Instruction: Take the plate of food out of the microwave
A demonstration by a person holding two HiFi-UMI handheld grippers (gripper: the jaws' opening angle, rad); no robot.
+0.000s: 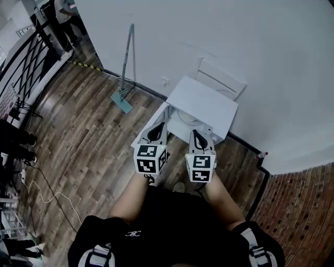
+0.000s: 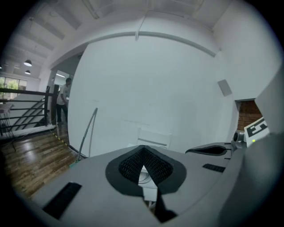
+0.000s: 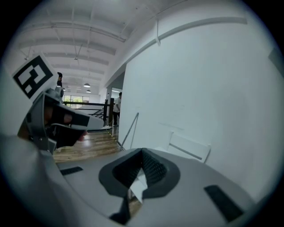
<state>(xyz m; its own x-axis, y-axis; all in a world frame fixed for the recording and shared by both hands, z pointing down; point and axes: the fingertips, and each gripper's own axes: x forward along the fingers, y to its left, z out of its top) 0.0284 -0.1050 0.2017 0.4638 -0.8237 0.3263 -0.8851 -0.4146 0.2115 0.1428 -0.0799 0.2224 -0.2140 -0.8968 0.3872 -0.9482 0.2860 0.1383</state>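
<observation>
Nothing is out of the oven yet. The microwave point(image 1: 204, 100) sits low on the floor against the wall, just above centre of the head view. Its front looks open to me, because a pale round plate point(image 1: 183, 118) shows inside it, just under the white top. Whether there's food on the plate I can't tell; it's too small and washed out.

Both tools are up in front of the person, side by side in the middle of the frame, just short of the opening. The left gripper point(image 1: 156, 130) has its jaws pressed together at the tips with nothing between them. The right gripper point(image 1: 199, 137) is the same, fully closed and empty. Its own view shows only a bit of the white microwave through the gap below the tips.

So here's my read: the approach is made, and perhaps the door is dealt with. Everything else is left: open a jaw, reach in, take the plate by its rim, draw it out level.

The count:
- One microwave and one plate.
- Two grippers, each with one marker cube.
- One mop point(image 1: 126, 68), leaning on the wall in the upper left of centre.
- One white frame point(image 1: 221, 79), propped behind the microwave.
- One person point(image 1: 63, 15), standing far off in the top left corner, by a dark railing point(image 1: 26, 62).
</observation>
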